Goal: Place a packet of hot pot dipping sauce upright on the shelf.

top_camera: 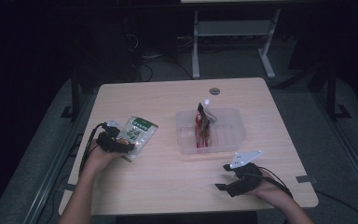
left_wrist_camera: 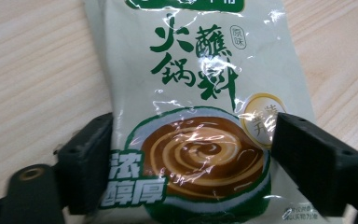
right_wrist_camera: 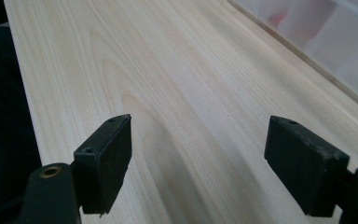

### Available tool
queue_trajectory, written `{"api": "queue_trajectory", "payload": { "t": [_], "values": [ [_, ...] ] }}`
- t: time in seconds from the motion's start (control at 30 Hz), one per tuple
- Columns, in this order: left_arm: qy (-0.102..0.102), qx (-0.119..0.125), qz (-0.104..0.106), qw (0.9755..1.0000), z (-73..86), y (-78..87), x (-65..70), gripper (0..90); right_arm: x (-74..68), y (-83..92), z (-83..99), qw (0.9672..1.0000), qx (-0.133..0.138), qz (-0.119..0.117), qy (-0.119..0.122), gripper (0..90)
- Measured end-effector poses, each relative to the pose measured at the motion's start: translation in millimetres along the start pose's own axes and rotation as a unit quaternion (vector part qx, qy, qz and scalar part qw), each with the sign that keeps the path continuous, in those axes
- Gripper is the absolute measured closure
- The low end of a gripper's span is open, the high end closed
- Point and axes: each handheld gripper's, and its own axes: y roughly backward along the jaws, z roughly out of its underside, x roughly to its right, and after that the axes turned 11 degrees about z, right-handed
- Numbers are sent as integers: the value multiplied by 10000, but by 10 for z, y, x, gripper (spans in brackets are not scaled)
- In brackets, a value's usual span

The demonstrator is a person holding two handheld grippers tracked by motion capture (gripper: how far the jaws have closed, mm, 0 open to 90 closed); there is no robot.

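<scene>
Your right gripper sits near the table's front edge, jaws wide apart w/ nothing betw. them, just bare wood. Your left gripper is at the left side, jaws spread either side of the green sauce packet lying flat, not clamped. Farther back, mid-table, a clear plastic bin holds a red packet standing upright.
</scene>
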Motion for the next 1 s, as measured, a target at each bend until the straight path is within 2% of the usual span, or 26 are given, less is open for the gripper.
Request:
{"api": "queue_trajectory", "payload": {
  "t": [0.27, 0.4, 0.5, 0.67, 0.87, 0.93, 1.0],
  "values": [
    [18, 2, -153, 9999, 0, 61, -26, 421, 5, -9, -4, 10000, -30, 16, -18, 230],
    [17, 6, -24, 10000, 9, 84, -22, 611, 3, -17, -5, 10000, -34, 21, -3, 230],
    [-7, -12, 166, 9999, 4, 82, -4, 738, 4, -26, -6, 10000, -50, 7, -20, 230],
    [-9, 15, 319, 9995, 0, 97, -19, 835, 2, -27, -7, 10000, -56, -6, -16, 230],
    [226, 230, 698, 9970, 28, 135, -92, 883, 10, -13, -5, 10000, -24, 3, -16, 230],
    [184, 230, 760, 9967, 22, 156, -82, 888, 16, -2, -6, 10000, 3, -10, -25, 229],
    [118, 262, 855, 9959, 15, 184, -59, 890, 28, 13, -13, 9999, 11, -12, -131, 225]
  ]
}}
